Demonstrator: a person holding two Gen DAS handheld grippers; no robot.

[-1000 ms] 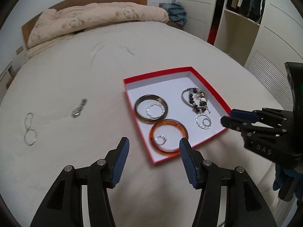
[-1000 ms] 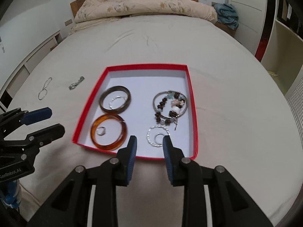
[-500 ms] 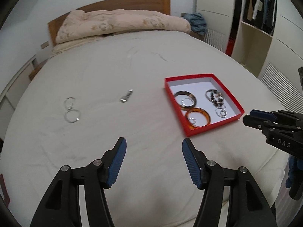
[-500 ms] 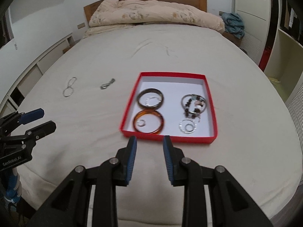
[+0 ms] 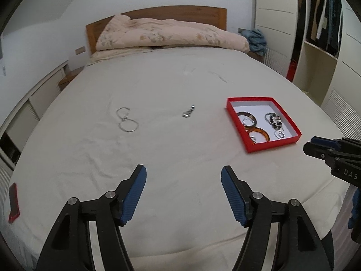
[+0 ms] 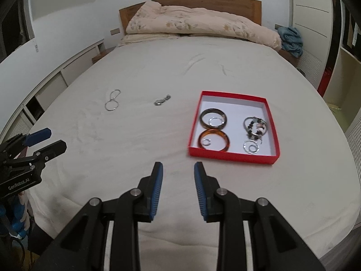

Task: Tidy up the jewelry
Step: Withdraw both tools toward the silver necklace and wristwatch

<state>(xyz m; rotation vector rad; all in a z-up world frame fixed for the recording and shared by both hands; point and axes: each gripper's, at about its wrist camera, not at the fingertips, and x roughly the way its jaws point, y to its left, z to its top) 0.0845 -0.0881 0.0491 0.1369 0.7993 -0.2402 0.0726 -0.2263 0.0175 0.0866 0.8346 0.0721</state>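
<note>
A: Red box (image 6: pixel 234 155) sits right of centre on the bed (image 5: pixel 171 158), back from the near edge. Dark bangle (image 6: pixel 213 118), amber bangle (image 6: pixel 214 140), beaded bracelet (image 6: pixel 255 126) and silver rings (image 6: pixel 251 146) inside.

B: Loose pieces?

A: Two linked silver hoops (image 5: pixel 126 119) and a small clasp piece (image 5: pixel 188 111) on bare sheet, well left of the box.

B: Tongs?

A: Left gripper (image 5: pixel 183 178) opening wide, nothing between the jaws. Right gripper (image 6: pixel 178 171) narrowly parted, empty. Both over the near edge; open sheet ahead.

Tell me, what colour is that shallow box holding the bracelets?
The box is red outside with a white floor, clearest in the right wrist view.
</note>
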